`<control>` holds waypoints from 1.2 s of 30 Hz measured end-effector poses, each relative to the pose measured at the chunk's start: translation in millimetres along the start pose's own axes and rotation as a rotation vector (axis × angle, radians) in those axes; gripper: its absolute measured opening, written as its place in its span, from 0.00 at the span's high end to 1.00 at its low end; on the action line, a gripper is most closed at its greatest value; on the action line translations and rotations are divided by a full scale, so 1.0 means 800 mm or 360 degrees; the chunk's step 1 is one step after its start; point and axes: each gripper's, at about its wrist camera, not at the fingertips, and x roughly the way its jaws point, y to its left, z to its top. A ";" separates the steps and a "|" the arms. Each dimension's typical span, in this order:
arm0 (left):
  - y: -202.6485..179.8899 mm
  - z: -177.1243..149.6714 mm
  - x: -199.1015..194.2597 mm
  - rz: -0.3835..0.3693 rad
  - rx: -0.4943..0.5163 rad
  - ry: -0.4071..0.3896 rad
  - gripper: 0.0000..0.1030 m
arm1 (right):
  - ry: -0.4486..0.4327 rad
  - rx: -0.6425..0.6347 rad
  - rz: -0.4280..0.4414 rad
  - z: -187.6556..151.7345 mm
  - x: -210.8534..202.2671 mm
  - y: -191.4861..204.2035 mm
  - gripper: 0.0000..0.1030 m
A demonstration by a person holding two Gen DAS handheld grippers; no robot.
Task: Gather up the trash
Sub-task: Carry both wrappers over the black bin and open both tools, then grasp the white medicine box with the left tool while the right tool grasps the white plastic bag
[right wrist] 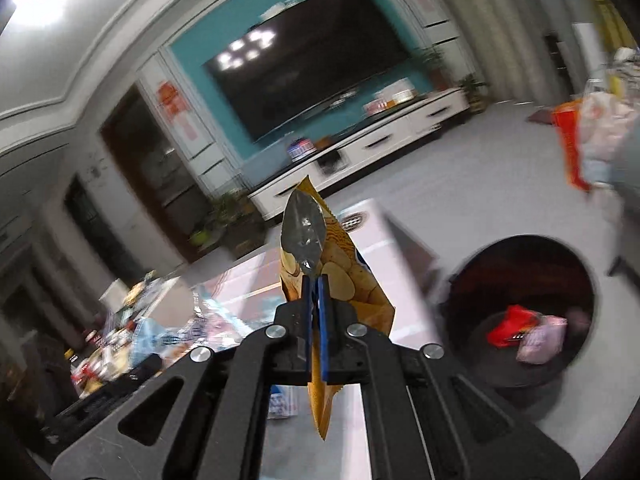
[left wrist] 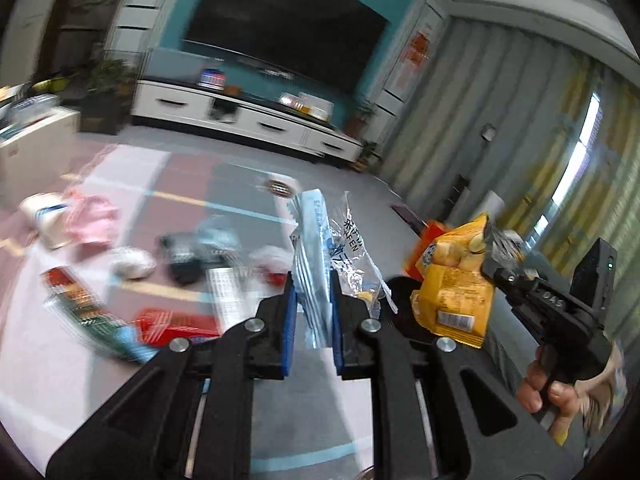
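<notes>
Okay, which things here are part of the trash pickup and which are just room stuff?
Job:
left gripper shut on blue-white wrapper
right gripper shut on yellow chip bag
black bin
wrappers on mat

Just there:
television
white TV cabinet
potted plant
curtains

A large dark television (right wrist: 308,60) hangs on a teal wall (left wrist: 188,12) above a long white media cabinet (left wrist: 248,116). Potted plants (left wrist: 106,80) stand at the cabinet's end, pale curtains (left wrist: 500,120) cover the window side, and a blurred tin, possibly, sits on the cabinet top (left wrist: 211,79).
</notes>
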 end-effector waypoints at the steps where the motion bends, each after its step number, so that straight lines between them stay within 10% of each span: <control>1: -0.014 0.000 0.013 -0.0028 0.0034 0.0020 0.85 | -0.0029 0.0013 -0.0072 0.001 -0.006 -0.016 0.96; 13: -0.174 -0.032 0.214 -0.0159 0.0416 0.0378 0.84 | 0.0056 0.0117 -0.0498 -0.020 0.028 -0.144 0.96; 19: -0.184 -0.054 0.264 -0.0111 0.0468 0.0482 0.51 | 0.0203 0.0261 -0.0511 -0.032 0.053 -0.193 0.68; 29: -0.125 -0.062 0.187 -0.0080 0.0413 0.0430 0.17 | 0.0198 0.0267 -0.0418 -0.042 0.008 -0.153 0.55; 36: -0.022 -0.073 0.078 0.0089 0.0231 0.0337 0.12 | 0.0352 0.0041 -0.0277 -0.065 0.014 -0.063 0.47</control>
